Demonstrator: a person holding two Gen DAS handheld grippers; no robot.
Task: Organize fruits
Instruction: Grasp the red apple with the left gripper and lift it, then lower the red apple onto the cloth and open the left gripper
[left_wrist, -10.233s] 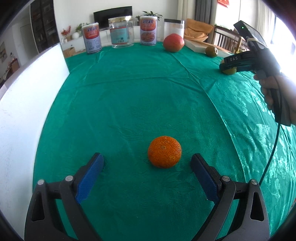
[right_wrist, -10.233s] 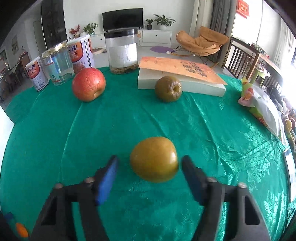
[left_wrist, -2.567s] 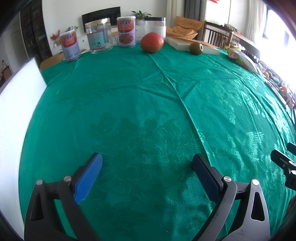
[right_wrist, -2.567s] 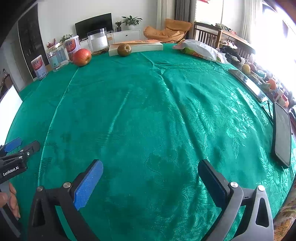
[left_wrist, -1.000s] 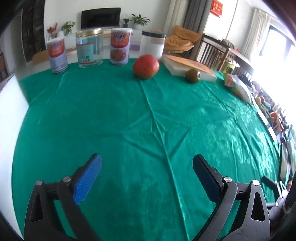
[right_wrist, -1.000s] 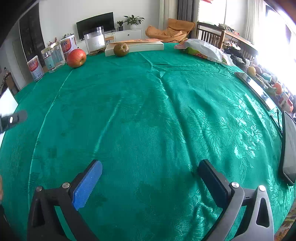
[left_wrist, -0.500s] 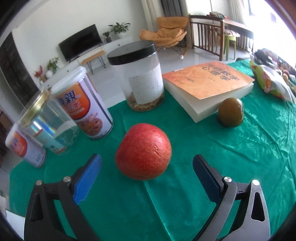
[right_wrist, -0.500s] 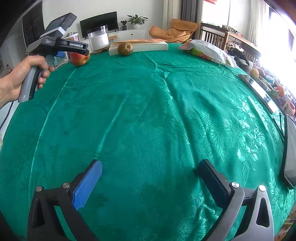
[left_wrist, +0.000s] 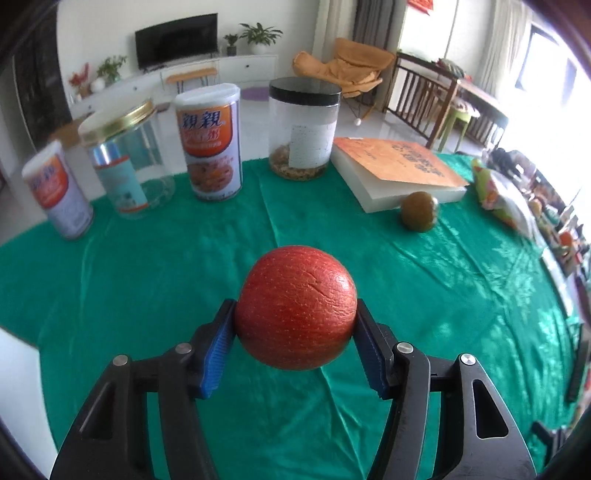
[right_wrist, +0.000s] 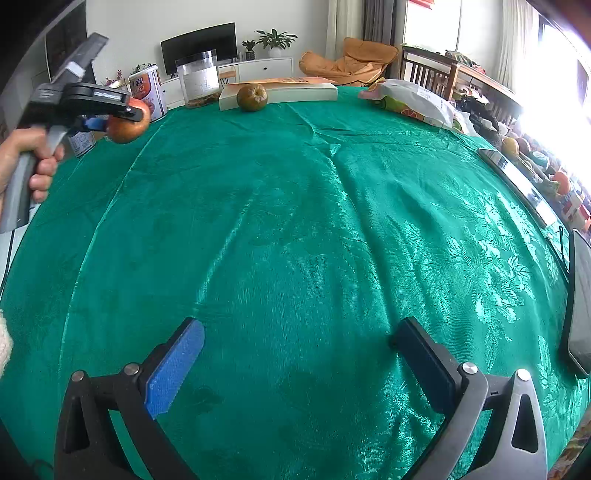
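In the left wrist view, a red apple (left_wrist: 295, 310) sits between the blue pads of my left gripper (left_wrist: 295, 319). The jaws are closing and both pads press on its sides. The right wrist view shows the same left gripper (right_wrist: 123, 114), held in a hand at the far left, with the apple (right_wrist: 129, 127) just above the green tablecloth (right_wrist: 295, 221). A brownish-green fruit (left_wrist: 419, 211) lies by the book, also seen as the same fruit (right_wrist: 252, 96) at the far edge. My right gripper (right_wrist: 295, 343) is open over bare cloth.
Two printed cans (left_wrist: 208, 144), a gold-lidded jar (left_wrist: 127, 155) and a black-lidded jar (left_wrist: 303, 129) line the far edge. An orange-covered book (left_wrist: 399, 166) and a snack bag (right_wrist: 410, 99) lie to the right. A dark tablet (right_wrist: 580, 302) rests at the right edge.
The left gripper moved forward onto the red apple and its jaws came in from wide open to grip it. The right gripper stayed still and open.
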